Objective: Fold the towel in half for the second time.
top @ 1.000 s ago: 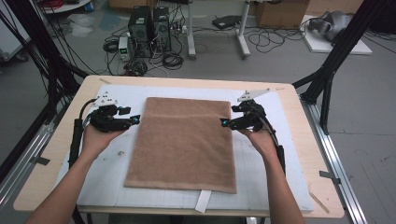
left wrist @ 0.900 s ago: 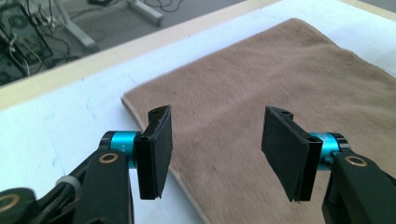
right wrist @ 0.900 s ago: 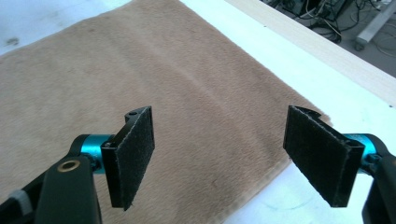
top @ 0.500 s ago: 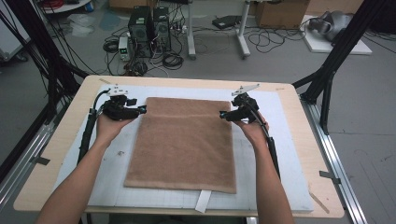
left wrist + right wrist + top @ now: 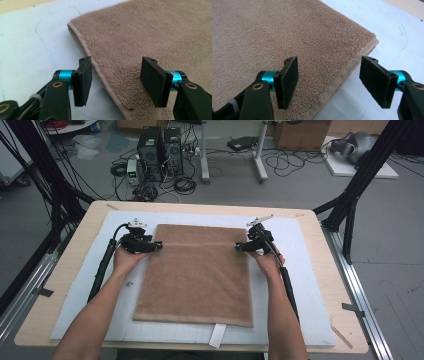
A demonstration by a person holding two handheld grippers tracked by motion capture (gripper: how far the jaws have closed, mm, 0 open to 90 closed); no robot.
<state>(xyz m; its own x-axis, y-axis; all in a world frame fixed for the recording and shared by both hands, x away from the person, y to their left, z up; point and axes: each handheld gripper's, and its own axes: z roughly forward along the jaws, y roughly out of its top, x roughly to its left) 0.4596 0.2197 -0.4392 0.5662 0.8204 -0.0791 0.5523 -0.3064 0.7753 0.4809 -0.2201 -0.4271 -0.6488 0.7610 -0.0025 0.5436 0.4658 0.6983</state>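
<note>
Both grippers had slid toward the upper frame, left gripper point(image 5: 156, 245) and right gripper point(image 5: 239, 247) straddling the brown towel's point(image 5: 197, 270) far side edges mid-table, fingers wide and empty, likely needing to close next.

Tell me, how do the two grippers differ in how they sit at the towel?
The left gripper straddles the towel's left edge near its far corner; the right gripper straddles the right edge. The left gripper's outer jaw is over the white mat; so is the right's, mirrored. Both are open.

The towel point(image 5: 155, 37) runs off both gripper views' edges.
</note>
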